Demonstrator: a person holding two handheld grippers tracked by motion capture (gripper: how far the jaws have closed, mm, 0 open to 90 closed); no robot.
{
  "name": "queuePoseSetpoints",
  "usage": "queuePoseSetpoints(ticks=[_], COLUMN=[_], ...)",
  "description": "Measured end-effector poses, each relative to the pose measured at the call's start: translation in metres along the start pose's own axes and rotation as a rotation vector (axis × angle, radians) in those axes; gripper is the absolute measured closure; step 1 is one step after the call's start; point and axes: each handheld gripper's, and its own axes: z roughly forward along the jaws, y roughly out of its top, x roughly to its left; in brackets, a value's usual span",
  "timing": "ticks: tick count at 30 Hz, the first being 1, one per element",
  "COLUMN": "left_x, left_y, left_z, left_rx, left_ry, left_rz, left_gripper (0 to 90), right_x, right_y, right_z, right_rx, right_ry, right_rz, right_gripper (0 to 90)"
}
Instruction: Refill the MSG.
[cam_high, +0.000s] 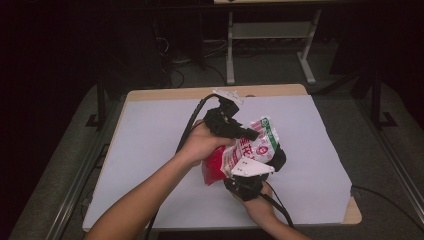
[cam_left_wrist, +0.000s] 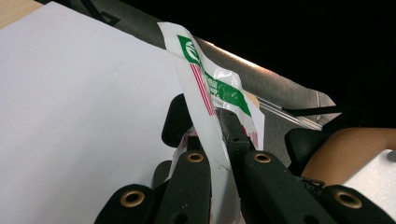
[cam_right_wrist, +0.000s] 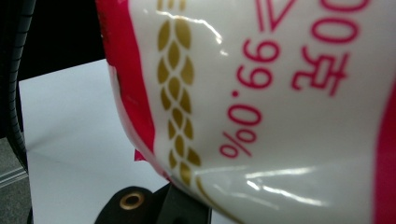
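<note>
Red-and-white plastic bag (cam_high: 240, 155) held above the white worktop (cam_high: 150, 150).
Left tongs (cam_left_wrist: 219, 140) are clamped on its top edge; right tongs (cam_high: 248, 181) are closed on its lower part.

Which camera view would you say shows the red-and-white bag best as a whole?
The high view: the whole bag shows, held above the table between both grippers. The left gripper view gives just its green-printed top edge pinched in the jaws; the right gripper view gives a close-up of its print.
</note>
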Motion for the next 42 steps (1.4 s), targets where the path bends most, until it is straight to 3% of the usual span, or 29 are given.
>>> queuePoseSetpoints(ticks=[42], left_x=[0.0025], left_y=[0.0032], left_z=[0.0027], left_rx=[0.046], left_ry=[0.026], left_rz=[-0.054], left_gripper=[90.0], right_x=[0.0064], right_y=[-0.0001], right_z=[0.0015], right_rx=[-0.015], right_ry=[-0.009], right_rz=[-0.016], right_gripper=[90.0])
